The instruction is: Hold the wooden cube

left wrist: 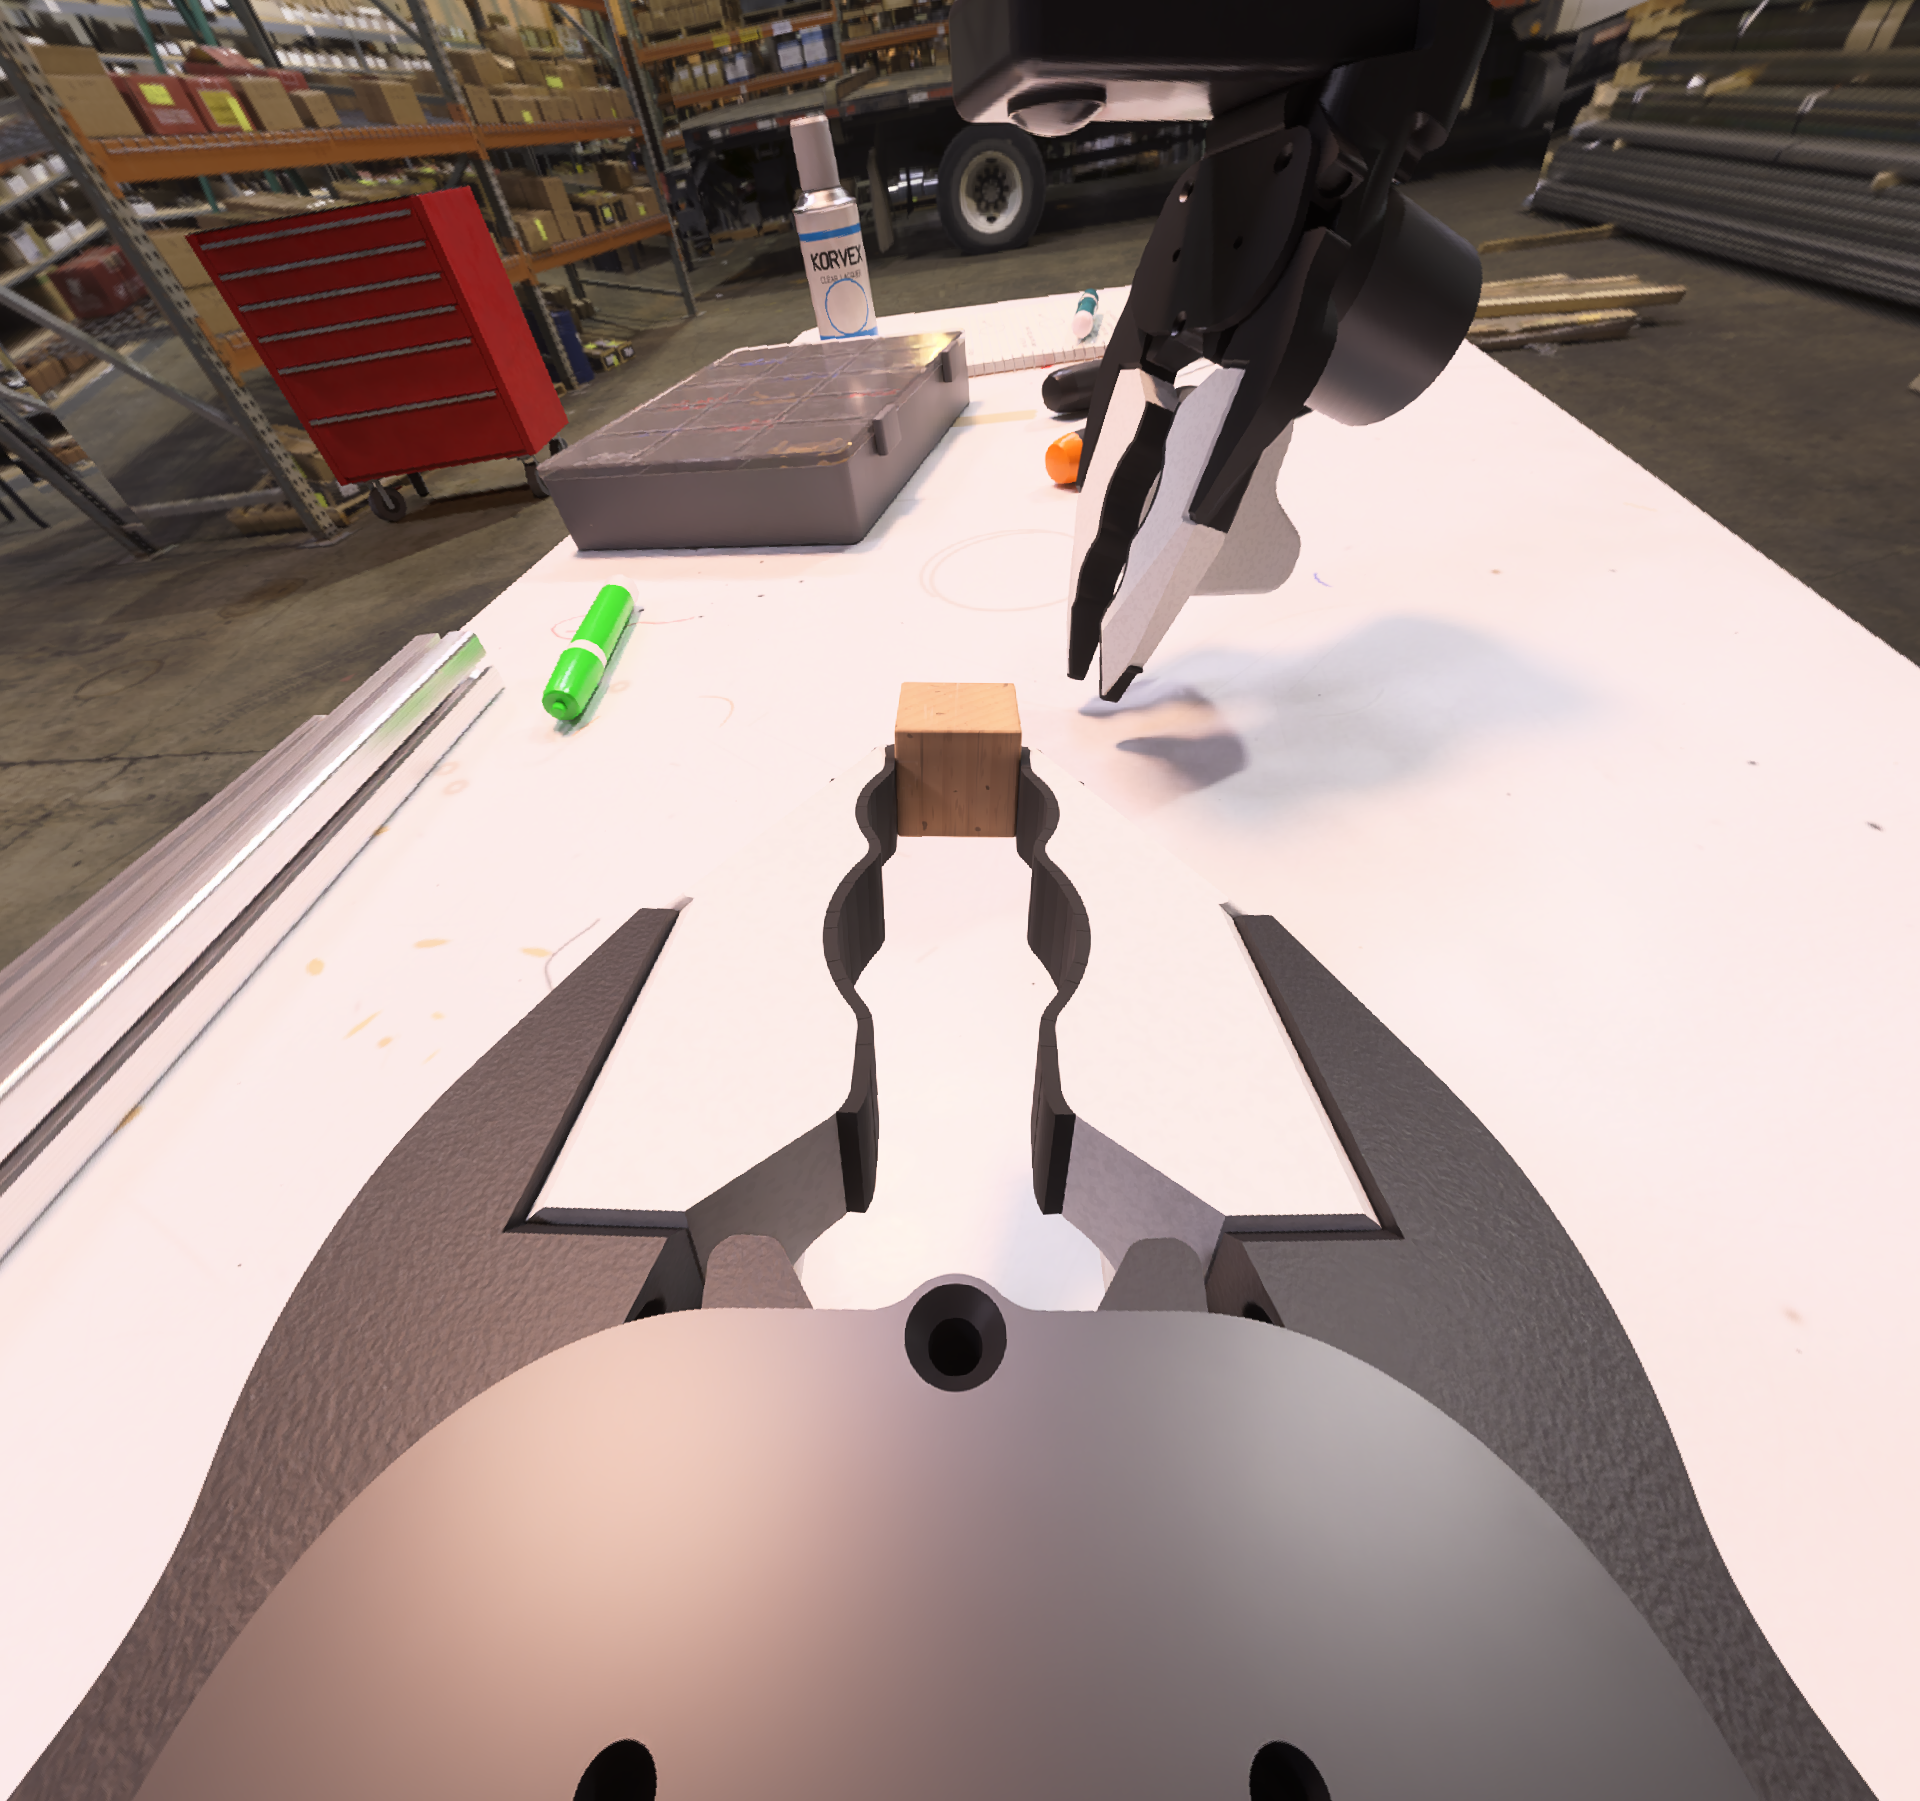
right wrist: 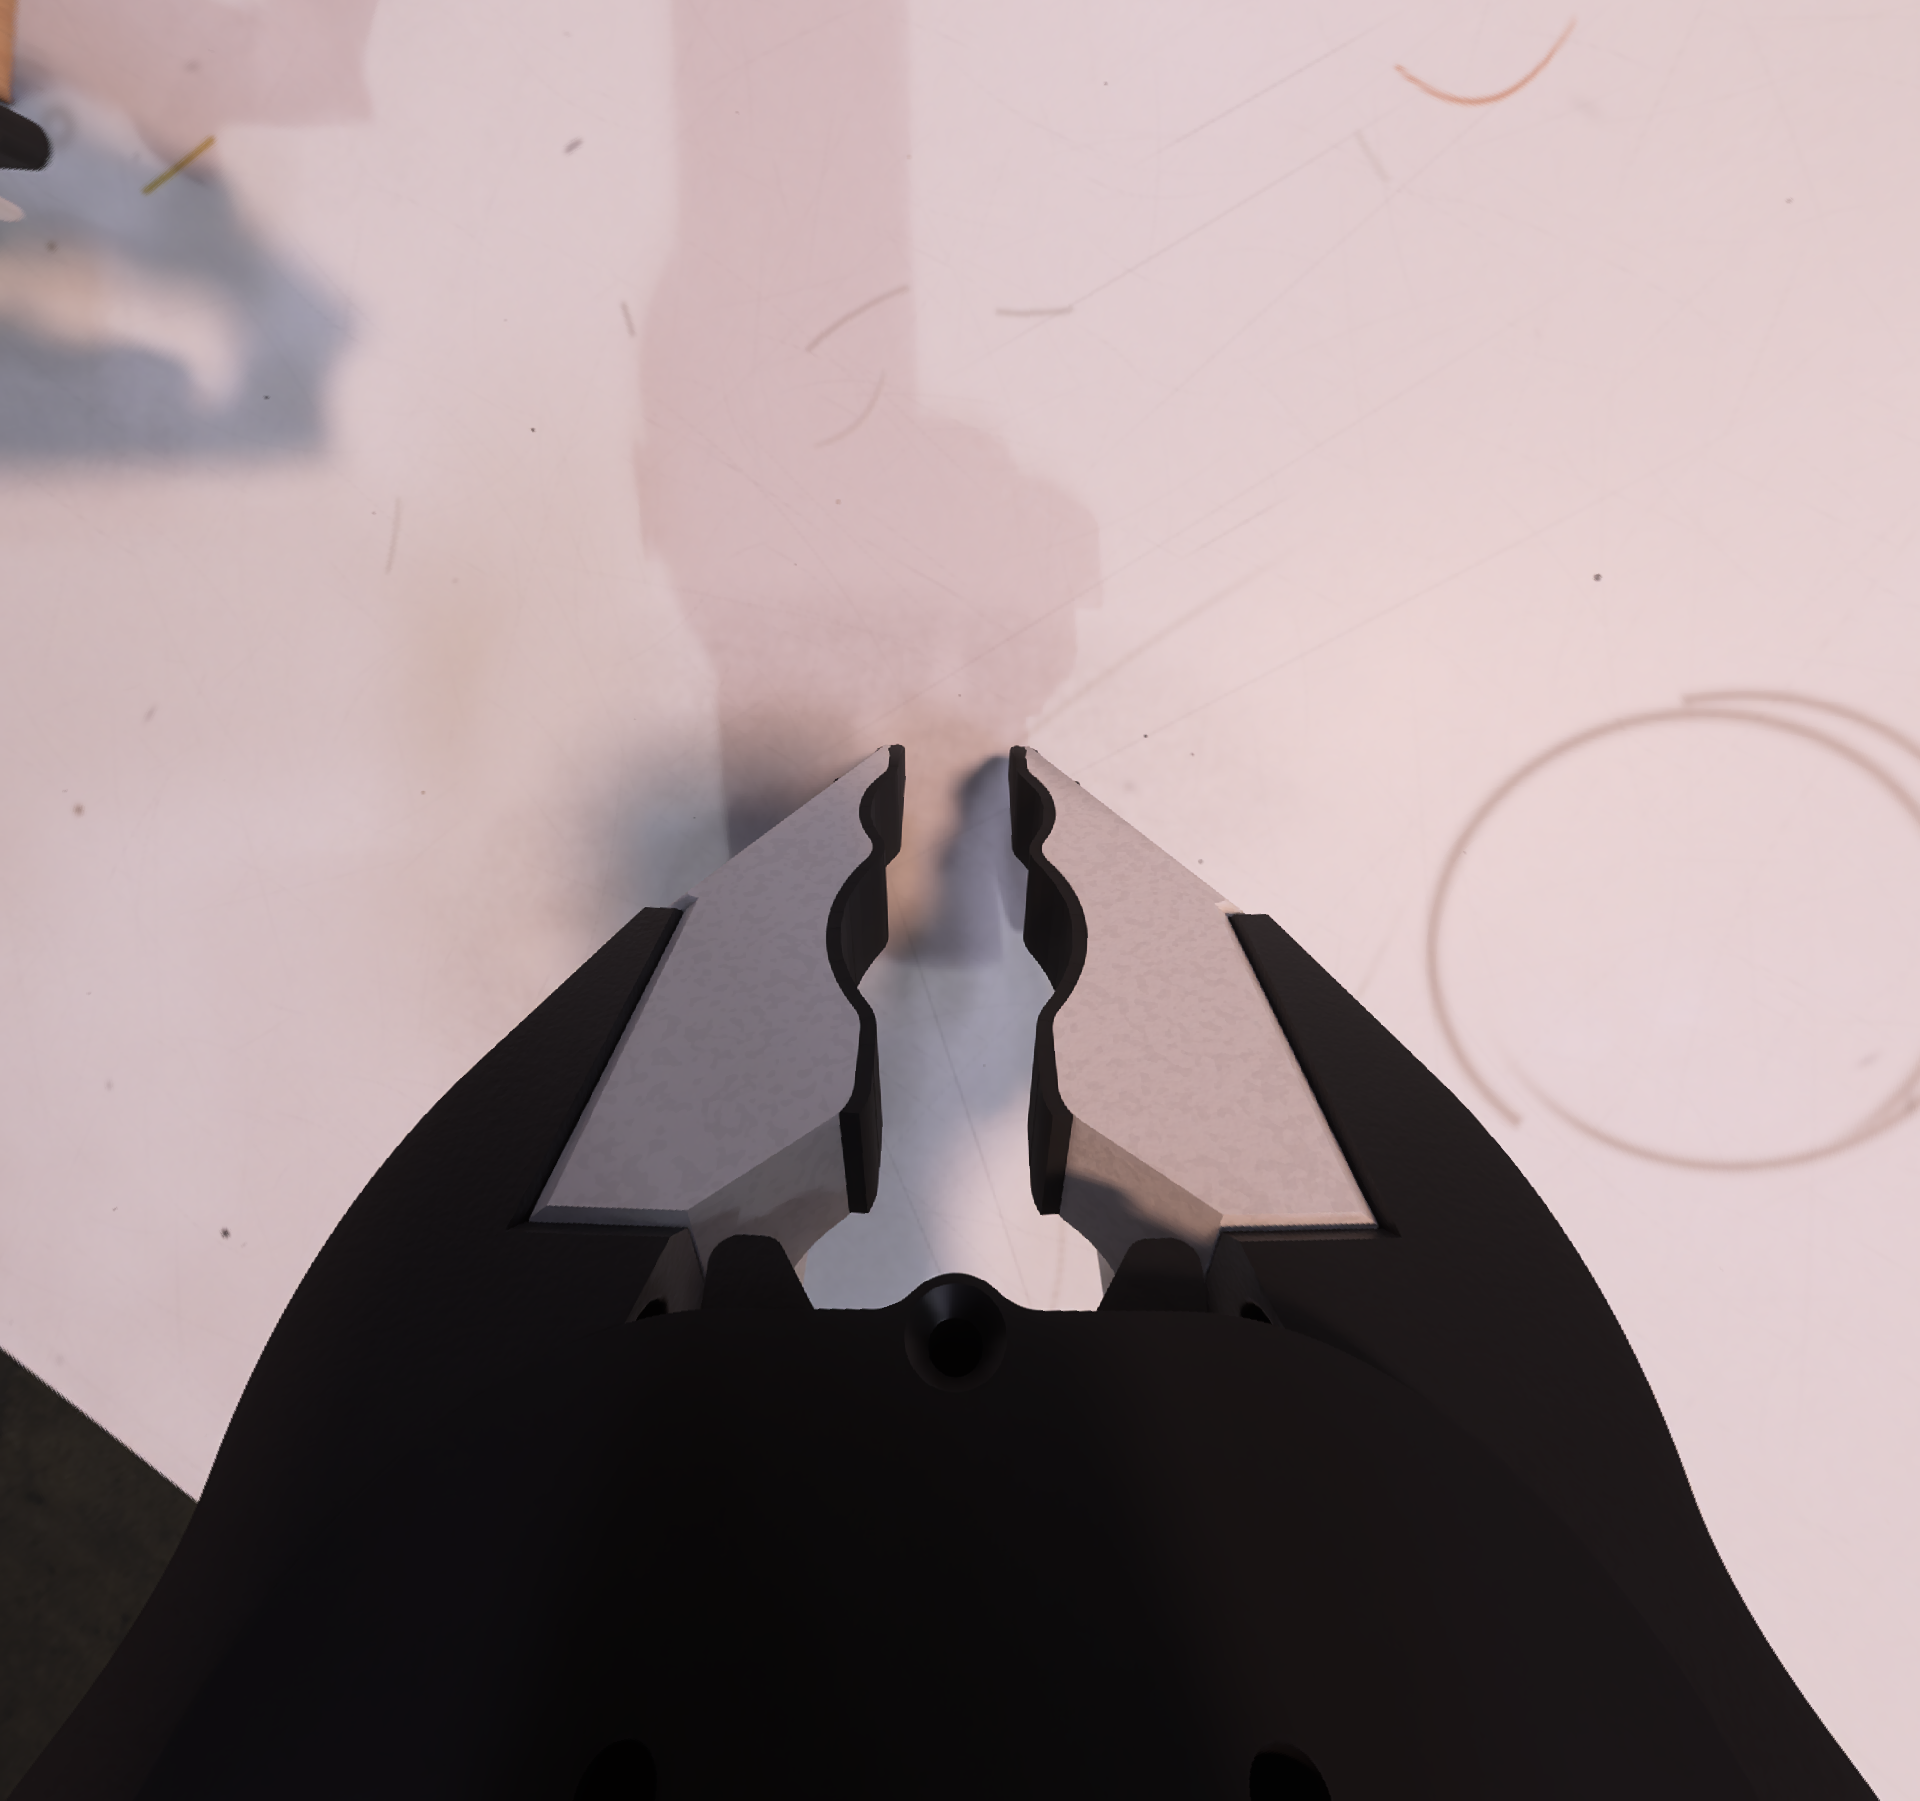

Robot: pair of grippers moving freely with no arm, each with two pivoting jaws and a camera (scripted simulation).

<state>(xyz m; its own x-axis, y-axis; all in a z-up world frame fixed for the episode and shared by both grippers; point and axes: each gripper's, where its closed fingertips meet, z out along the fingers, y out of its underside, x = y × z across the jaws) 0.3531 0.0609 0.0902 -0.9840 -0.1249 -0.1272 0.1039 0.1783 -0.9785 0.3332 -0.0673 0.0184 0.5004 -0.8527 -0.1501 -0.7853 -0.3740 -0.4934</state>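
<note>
The wooden cube (left wrist: 956, 759) is a small light-brown block held between the tips of my left gripper (left wrist: 956, 777), whose jaws are shut on its two sides just over the white table (left wrist: 1455, 1024). I cannot tell whether the cube touches the table. My right gripper (right wrist: 957, 764) points down at the table with a narrow gap between its jaws and nothing in it. In the left wrist view the right gripper (left wrist: 1099, 683) hangs just right of and beyond the cube. A sliver of the cube (right wrist: 5, 6) shows at the top left edge of the right wrist view.
A grey organiser case (left wrist: 769, 442) lies at the back left, with a spray bottle (left wrist: 831, 234) behind it. A green marker (left wrist: 589, 655) and aluminium bars (left wrist: 239, 816) lie to the left. An orange object (left wrist: 1062, 458) and a teal marker (left wrist: 1086, 312) lie behind the right gripper. A red tool cabinet (left wrist: 384, 338) stands off the table.
</note>
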